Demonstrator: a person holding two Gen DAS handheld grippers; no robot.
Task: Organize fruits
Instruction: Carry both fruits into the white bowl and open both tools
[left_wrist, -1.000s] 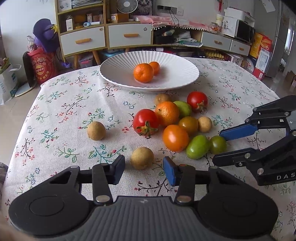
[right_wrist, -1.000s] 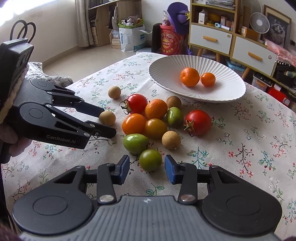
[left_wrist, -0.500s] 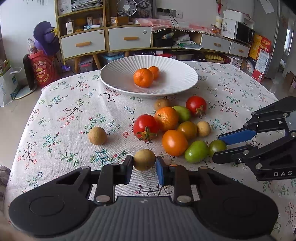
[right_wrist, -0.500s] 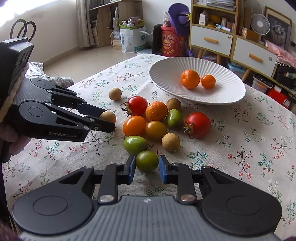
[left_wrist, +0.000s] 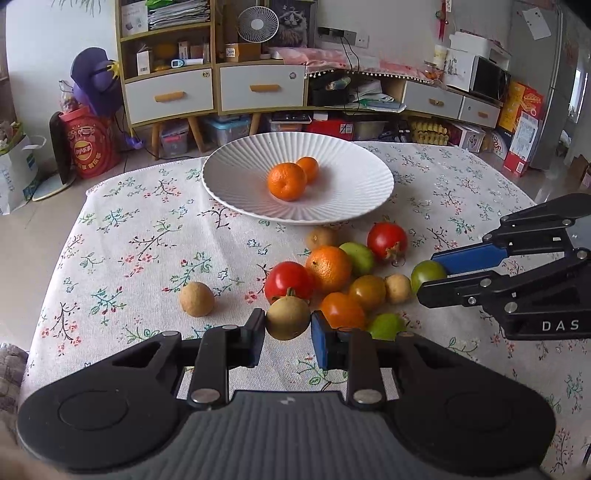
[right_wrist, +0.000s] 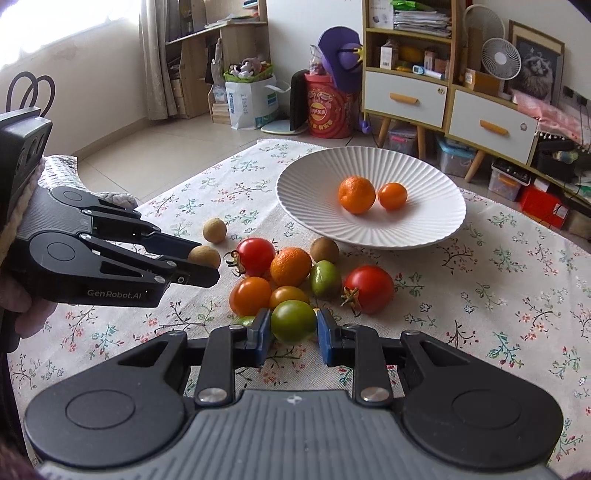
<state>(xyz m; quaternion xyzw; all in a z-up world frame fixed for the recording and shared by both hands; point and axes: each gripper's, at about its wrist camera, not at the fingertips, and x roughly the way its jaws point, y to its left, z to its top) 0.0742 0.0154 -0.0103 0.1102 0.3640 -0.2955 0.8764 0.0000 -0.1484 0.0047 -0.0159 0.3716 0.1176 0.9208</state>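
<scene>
Left gripper (left_wrist: 288, 328) is clamping a brown longan (left_wrist: 288, 319) between its fingers; right gripper (right_wrist: 294, 330) is clamping a green tomato (right_wrist: 293, 320) likewise.

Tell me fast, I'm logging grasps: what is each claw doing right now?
Left claw: closed on the brown longan.
Right claw: closed on the green tomato.

My left gripper (left_wrist: 288, 325) is clamped on a brown fruit (left_wrist: 288, 319); my right gripper (right_wrist: 293, 325), at its 3 o'clock, grips a green tomato (right_wrist: 293, 320).
</scene>
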